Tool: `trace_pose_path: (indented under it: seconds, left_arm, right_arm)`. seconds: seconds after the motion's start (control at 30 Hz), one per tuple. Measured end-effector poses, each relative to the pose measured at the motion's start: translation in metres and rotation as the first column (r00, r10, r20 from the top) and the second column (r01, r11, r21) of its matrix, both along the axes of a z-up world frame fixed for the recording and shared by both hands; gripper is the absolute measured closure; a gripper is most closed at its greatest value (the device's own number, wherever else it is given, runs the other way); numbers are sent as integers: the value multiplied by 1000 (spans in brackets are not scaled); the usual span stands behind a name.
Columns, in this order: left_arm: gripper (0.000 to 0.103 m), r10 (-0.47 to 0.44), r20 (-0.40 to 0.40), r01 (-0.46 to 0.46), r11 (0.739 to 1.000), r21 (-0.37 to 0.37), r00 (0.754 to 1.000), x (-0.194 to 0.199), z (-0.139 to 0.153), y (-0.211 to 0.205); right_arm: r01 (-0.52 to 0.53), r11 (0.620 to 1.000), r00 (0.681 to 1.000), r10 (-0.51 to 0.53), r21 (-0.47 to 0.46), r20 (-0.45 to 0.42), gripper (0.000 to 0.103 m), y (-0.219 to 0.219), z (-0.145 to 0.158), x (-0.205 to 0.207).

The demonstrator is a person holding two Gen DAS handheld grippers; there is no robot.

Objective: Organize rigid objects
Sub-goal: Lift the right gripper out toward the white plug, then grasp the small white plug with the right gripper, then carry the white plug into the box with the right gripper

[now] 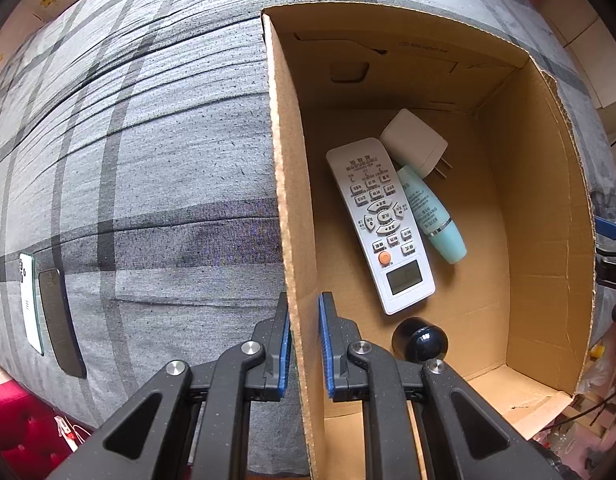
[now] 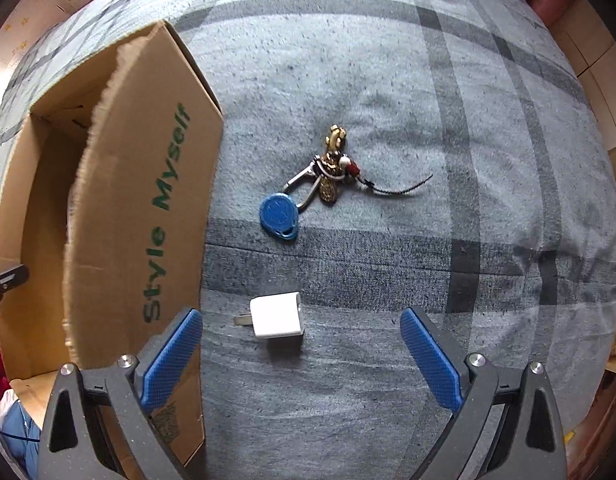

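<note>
Left gripper (image 1: 304, 344) jaws clamped on brown cardboard box (image 1: 292, 200) wall. Right gripper (image 2: 302, 354) jaws wide above small white plug adapter (image 2: 278, 316).

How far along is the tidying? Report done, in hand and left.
Done: the remote, a white plug, a teal tube and a dark ball lie in the cardboard box. In hand: the left gripper is shut on the box wall; the right gripper hangs open over a white charger. Left: that charger, the keys and two phones on the bed.
</note>
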State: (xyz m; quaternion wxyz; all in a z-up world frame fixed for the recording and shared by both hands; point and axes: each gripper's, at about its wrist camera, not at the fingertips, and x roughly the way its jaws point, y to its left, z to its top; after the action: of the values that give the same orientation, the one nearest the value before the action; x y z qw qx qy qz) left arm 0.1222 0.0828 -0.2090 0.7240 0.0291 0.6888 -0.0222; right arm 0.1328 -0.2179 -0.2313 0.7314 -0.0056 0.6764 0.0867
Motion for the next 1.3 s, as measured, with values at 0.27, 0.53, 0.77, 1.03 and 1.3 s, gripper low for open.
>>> trace_pose_path:
  seconds: [0.27, 0.53, 0.77, 1.03, 1.3]
  left_arm:
    - [90, 7, -2, -7, 1000, 2, 1000, 1, 0, 0]
    - [90, 15, -4, -15, 1000, 4, 1000, 2, 0, 1]
    - [90, 15, -6, -15, 1000, 6, 1000, 2, -1, 1]
    - [90, 11, -4, -11, 1000, 4, 1000, 2, -1, 0]
    - [90, 6, -3, -6, 1000, 2, 1000, 1, 0, 0]
  right_arm:
    - [12, 1000, 999, -11, 27, -50, 19, -4, -22, -1]
    - [7, 998, 996, -2, 55, -87, 34, 2, -38, -5]
    - [-33, 997, 997, 38, 69, -74, 70, 12, -41, -7]
    - [-8, 998, 998, 13, 66, -66, 71, 10, -35, -6]
    - [16, 998, 999, -13, 61, -47, 71, 6, -6, 0]
